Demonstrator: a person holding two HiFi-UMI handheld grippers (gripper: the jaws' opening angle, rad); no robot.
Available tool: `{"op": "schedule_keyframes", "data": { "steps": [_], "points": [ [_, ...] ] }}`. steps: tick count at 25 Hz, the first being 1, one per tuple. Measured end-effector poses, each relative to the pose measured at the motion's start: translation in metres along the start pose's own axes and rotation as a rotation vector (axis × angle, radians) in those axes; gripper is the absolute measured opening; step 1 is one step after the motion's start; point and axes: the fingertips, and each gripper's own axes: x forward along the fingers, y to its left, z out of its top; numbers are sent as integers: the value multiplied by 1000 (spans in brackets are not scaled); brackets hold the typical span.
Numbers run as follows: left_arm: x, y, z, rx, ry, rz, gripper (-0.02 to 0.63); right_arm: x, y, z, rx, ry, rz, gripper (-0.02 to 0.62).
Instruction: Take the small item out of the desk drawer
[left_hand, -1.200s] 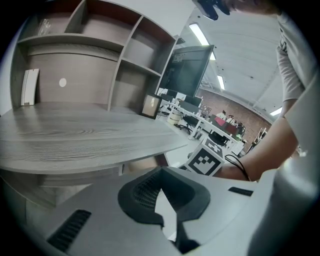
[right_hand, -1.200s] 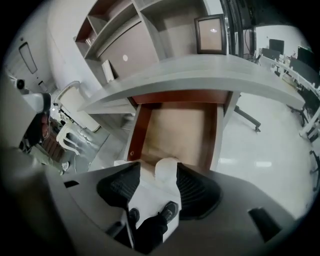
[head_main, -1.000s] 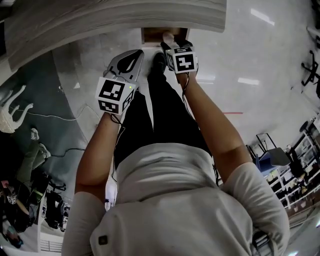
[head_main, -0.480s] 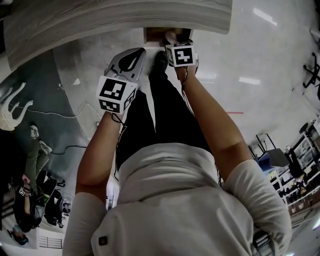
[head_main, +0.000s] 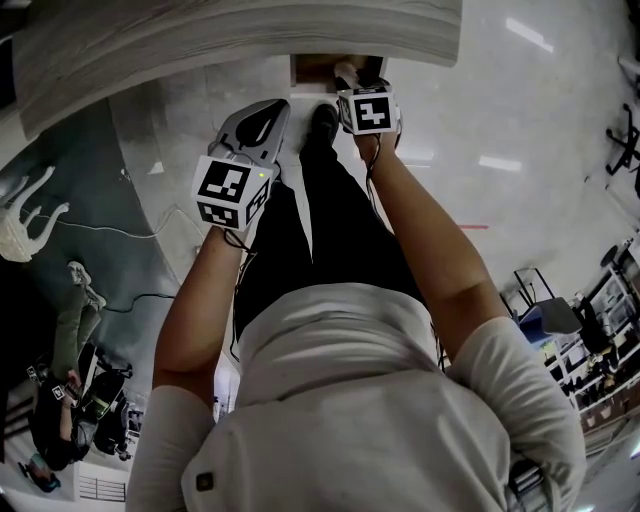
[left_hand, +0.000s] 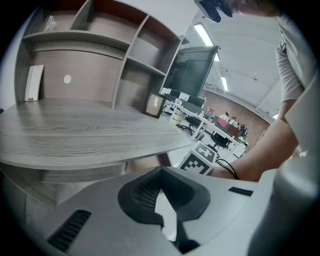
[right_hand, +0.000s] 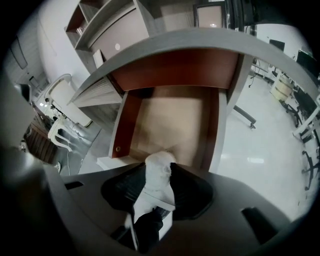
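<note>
Right gripper view shows the right gripper (right_hand: 159, 169), jaws closing on a small white rounded item (right_hand: 158, 176) above an open wooden drawer (right_hand: 172, 120). The left gripper (left_hand: 161, 172) is clenched, empty.

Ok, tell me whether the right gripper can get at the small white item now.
Likely yes: the drawer is pulled out from under the desk top, and the small white item sits between the right gripper's jaws, which are closing on it.
</note>
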Motion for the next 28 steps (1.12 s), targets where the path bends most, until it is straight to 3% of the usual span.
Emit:
{"op": "schedule_keyframes", "data": {
  "steps": [15,21,28],
  "points": [
    [-64,-11,22,37,-63,7,11,-75,40,28,-29,-129,-21,158],
    [-110,-23,36,61,-106,-35,11,-122,65,31,-52,-186,-48,156],
    [-169,-47,49,139,-152,-58,11,-194,98,36,-63,-287,-80,156]
  ]
}}
